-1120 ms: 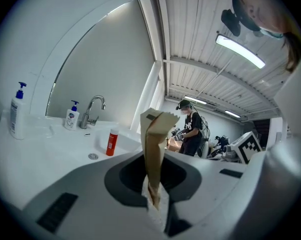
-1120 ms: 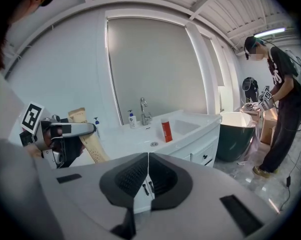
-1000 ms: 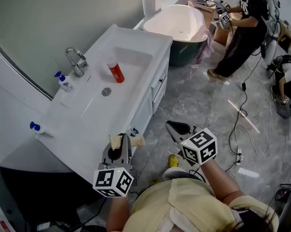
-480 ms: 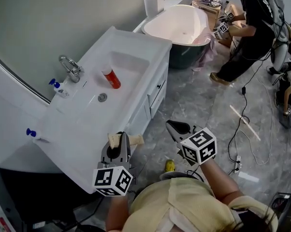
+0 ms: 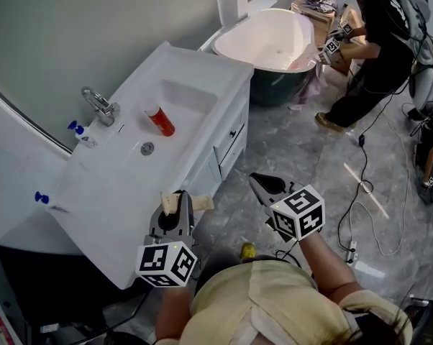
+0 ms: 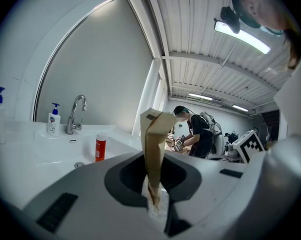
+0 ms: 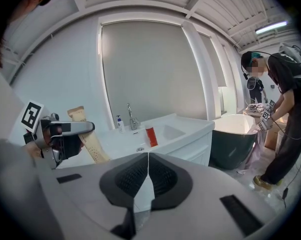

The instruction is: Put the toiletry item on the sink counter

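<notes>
A tan, flat toiletry tube [image 6: 153,144] stands upright between the jaws of my left gripper [image 6: 155,204], which is shut on its lower end. In the head view the left gripper [image 5: 179,205] hovers just off the front edge of the white sink counter [image 5: 119,192], and the tube [image 5: 200,204] sticks out sideways. My right gripper [image 5: 258,182] is over the floor to the right of the counter. Its jaws [image 7: 148,159] are shut with nothing between them. From the right gripper view, the left gripper [image 7: 65,134] and its tube [image 7: 93,146] appear at the left.
A red bottle [image 5: 159,121] lies in the basin below the faucet [image 5: 98,105]. Two pump bottles [image 5: 76,130] stand by the wall. A bathtub [image 5: 267,38] is beyond the counter. A person [image 5: 367,49] stands at the back right, and cables [image 5: 360,185] run over the floor.
The head view has shifted slightly, so the counter sits further left. Both grippers stay almost where they were, the left still shut on the tube. The person at the back has shifted.
</notes>
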`<act>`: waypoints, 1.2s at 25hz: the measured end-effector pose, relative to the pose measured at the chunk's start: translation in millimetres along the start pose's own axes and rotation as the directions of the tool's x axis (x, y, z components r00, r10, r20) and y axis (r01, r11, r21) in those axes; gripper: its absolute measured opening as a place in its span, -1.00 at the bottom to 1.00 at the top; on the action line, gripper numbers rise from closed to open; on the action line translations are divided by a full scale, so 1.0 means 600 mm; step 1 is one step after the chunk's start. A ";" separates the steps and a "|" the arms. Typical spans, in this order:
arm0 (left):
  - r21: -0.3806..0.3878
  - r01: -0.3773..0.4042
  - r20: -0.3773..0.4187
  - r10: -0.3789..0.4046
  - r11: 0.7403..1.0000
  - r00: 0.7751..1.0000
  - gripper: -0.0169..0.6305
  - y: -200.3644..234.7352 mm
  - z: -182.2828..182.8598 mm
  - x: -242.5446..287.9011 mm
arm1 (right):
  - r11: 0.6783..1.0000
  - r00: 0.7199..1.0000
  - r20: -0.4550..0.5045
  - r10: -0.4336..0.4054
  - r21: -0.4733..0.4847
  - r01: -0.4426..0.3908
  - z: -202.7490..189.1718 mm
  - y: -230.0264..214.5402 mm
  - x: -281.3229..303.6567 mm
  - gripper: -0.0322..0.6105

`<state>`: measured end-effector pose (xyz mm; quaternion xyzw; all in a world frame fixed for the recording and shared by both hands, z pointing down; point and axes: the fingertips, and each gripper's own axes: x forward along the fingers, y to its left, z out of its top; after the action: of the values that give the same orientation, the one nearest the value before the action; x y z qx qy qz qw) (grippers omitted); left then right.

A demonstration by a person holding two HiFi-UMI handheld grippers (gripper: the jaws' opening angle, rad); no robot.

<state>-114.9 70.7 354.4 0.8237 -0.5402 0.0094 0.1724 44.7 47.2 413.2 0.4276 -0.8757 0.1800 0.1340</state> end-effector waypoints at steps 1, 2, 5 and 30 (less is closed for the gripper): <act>0.003 -0.001 0.000 0.001 1.000 1.000 -0.73 -0.003 0.002 0.004 | 1.000 1.000 0.002 0.005 0.003 -0.005 0.003 -0.002 0.000 -0.81; 0.005 -0.003 0.000 0.003 1.000 1.000 -0.73 -0.006 0.003 0.008 | 1.000 1.000 0.004 0.011 0.005 -0.011 0.005 -0.004 0.000 -0.81; 0.006 -0.006 0.004 0.006 1.000 1.000 -0.73 -0.012 0.010 0.018 | 1.000 1.000 0.001 0.026 0.003 -0.026 0.007 -0.008 0.004 -0.81; 0.005 0.083 0.019 -0.083 0.997 0.996 -0.73 0.056 0.082 0.255 | 0.999 1.000 -0.002 -0.022 0.023 0.022 0.086 -0.135 0.146 -0.81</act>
<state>-89.4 -91.3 348.3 0.8458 -0.5071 -0.0044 0.1656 52.9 -82.8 416.9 0.4384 -0.8688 0.1890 0.1316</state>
